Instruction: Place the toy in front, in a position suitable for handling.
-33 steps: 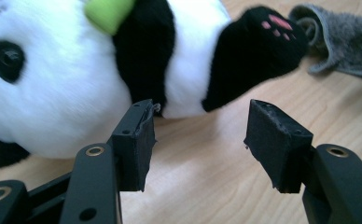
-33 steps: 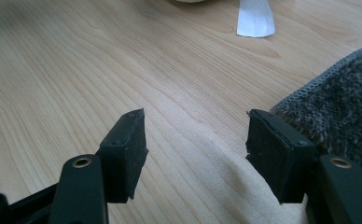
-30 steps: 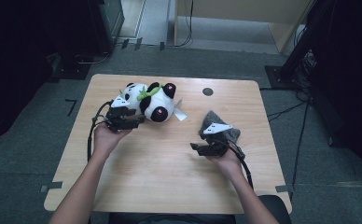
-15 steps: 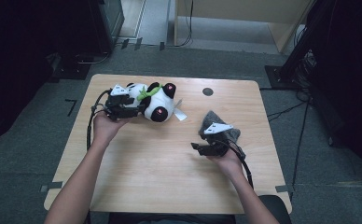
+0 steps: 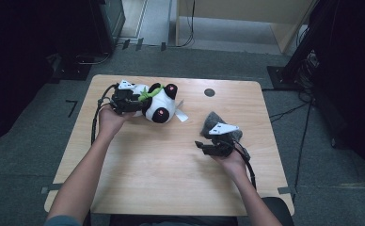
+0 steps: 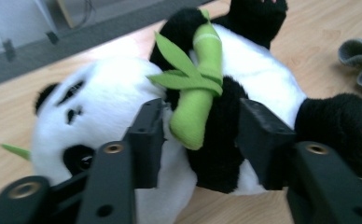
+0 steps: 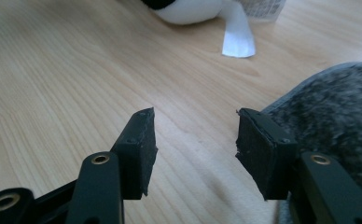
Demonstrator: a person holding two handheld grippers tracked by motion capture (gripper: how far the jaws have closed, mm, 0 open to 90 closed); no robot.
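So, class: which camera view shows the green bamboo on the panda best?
The left gripper view: the bamboo is close and large on the panda, leaves distinct. In the high view it is a small green patch. The right gripper view catches the panda's white edge.

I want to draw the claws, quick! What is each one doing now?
Left gripper: closing on the panda, jaws around its bamboo.
Right gripper: open, holding nothing, beside the grey cloth.

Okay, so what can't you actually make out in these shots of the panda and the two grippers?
- Panda: in the left gripper view, whether the left gripper pads press its dark arm; the green bamboo and fur hide the contact.
- White tag: print is cut off by the top edge in the right gripper view.
- Grey cloth: in the high view, the right gripper body covers part of it.
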